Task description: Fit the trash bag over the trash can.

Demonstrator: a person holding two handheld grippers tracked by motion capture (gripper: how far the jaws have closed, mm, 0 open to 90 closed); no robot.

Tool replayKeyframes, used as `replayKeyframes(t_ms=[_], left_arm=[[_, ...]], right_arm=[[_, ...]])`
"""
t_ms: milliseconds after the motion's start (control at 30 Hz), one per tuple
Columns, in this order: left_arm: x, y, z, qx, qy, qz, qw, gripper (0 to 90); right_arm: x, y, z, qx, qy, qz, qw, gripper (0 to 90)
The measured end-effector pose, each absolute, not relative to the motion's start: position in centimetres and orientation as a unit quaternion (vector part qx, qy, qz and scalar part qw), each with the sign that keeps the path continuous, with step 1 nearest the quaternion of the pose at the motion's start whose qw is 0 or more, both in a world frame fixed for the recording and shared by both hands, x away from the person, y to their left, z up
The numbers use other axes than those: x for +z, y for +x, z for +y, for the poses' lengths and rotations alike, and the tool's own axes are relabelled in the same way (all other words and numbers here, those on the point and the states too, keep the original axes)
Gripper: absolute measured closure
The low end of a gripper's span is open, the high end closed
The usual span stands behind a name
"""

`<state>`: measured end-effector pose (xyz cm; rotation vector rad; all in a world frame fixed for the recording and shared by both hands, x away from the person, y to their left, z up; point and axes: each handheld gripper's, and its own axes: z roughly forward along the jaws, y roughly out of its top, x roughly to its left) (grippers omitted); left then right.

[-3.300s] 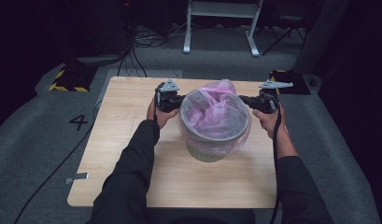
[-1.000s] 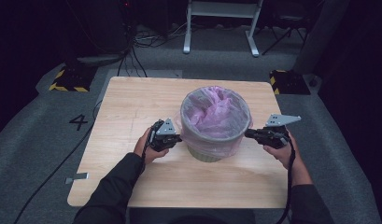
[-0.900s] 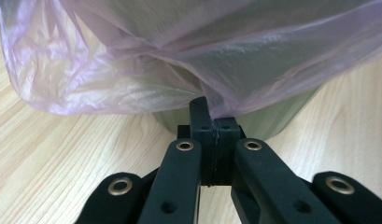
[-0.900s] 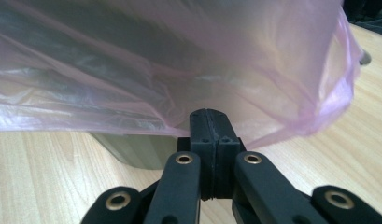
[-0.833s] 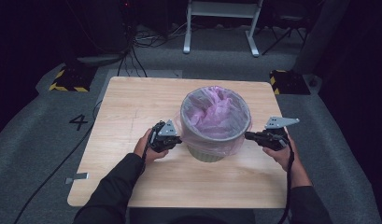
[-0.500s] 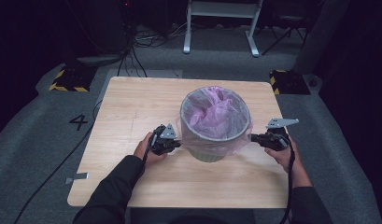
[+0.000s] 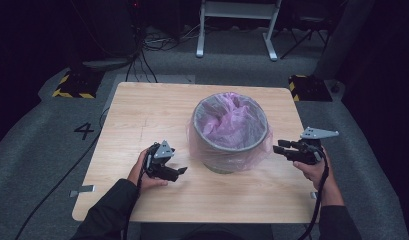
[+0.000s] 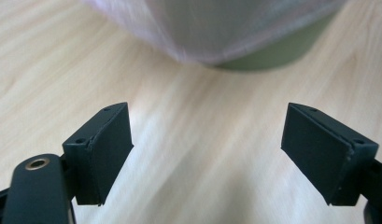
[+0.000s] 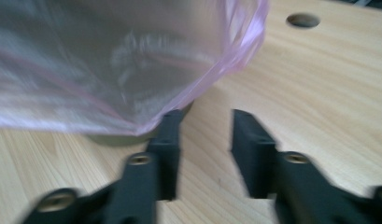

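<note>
Count: one grey round bin (image 7: 231, 150) lined with one pink plastic bag (image 7: 227, 120); two grippers.
Bin place: mid light wooden table (image 7: 142, 115), slightly right of centre.
Left gripper (image 7: 181, 171): jaws wide apart, holding nothing, near-left of the bin.
Right gripper (image 7: 278, 149): jaws partly apart, empty, just right of the bag's hanging edge (image 9: 198, 84).
Open room: bare wood left, far and near of the bin; the right gripper sits near the table's right edge.

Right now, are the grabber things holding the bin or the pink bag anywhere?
No. The left gripper has its jaws wide apart over bare table. The right gripper is open beside the pink bag, gripping nothing.
</note>
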<state>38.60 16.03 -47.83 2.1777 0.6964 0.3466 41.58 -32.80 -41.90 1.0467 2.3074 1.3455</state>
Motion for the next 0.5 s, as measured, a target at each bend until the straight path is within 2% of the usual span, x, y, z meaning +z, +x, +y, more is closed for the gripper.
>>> replayKeyframes(t_ms=[33, 67, 167, 500], left_arm=[[-48.3, 37.8, 16.4, 0.132, 0.867, 0.275, 0.395, 16.0], [-48.3, 37.8, 16.4, 0.132, 0.867, 0.275, 0.395, 15.9], [-49.2, 36.5, 16.5, 0.138, 0.879, 0.278, 0.363, 17.8], [-50.0, 35.4, 17.1, 0.132, 0.880, 0.289, 0.353, 17.9]], right_arm=[[-41.4, 41.4, -32.8, 0.471, 0.363, 0.791, 0.144, 41.8], [-41.4, 41.4, -32.8, 0.471, 0.363, 0.791, 0.144, 41.8], [-39.1, 40.5, -32.8, 0.495, 0.354, 0.776, 0.165, 26.9], [-34.8, 40.2, -30.8, 0.499, 0.320, 0.780, 0.199, 23.0]])
